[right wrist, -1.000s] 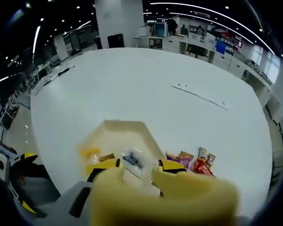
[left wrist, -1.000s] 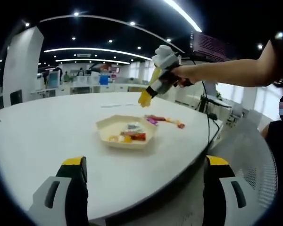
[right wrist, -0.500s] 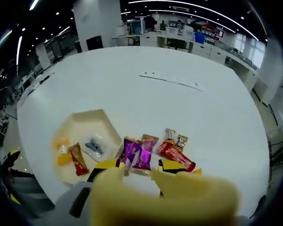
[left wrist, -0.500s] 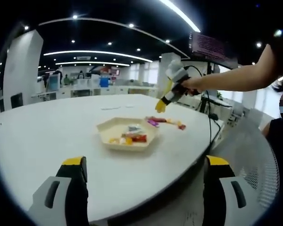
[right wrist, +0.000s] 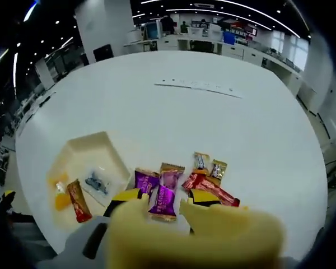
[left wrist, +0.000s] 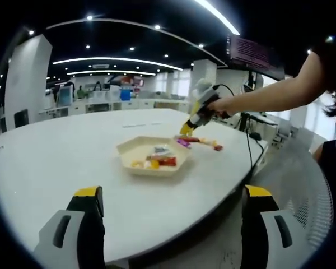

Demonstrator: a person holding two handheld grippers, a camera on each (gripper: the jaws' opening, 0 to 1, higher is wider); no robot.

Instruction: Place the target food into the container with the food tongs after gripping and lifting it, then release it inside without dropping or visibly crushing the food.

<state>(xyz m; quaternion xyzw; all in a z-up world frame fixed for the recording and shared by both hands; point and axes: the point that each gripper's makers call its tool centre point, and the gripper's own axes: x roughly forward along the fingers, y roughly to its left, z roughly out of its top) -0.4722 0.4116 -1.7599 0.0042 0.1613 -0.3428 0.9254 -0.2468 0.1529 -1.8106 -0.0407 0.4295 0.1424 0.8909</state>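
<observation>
Beside the tray, six wrapped candies (two purple)

Opposed views, perhaps sharing tray, table

A big round white table holds a pale tray with a few sweets inside. Beside the tray, wrapped candies lie on the table. A thin white strip lies farther away.

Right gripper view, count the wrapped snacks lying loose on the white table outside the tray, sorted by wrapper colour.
Purple wrapped snacks: 2
Red wrapped snacks: 1
Small brown-gold wrapped snacks: 2
Total: 5 loose on the white table, beside the cream hexagonal tray.
</observation>
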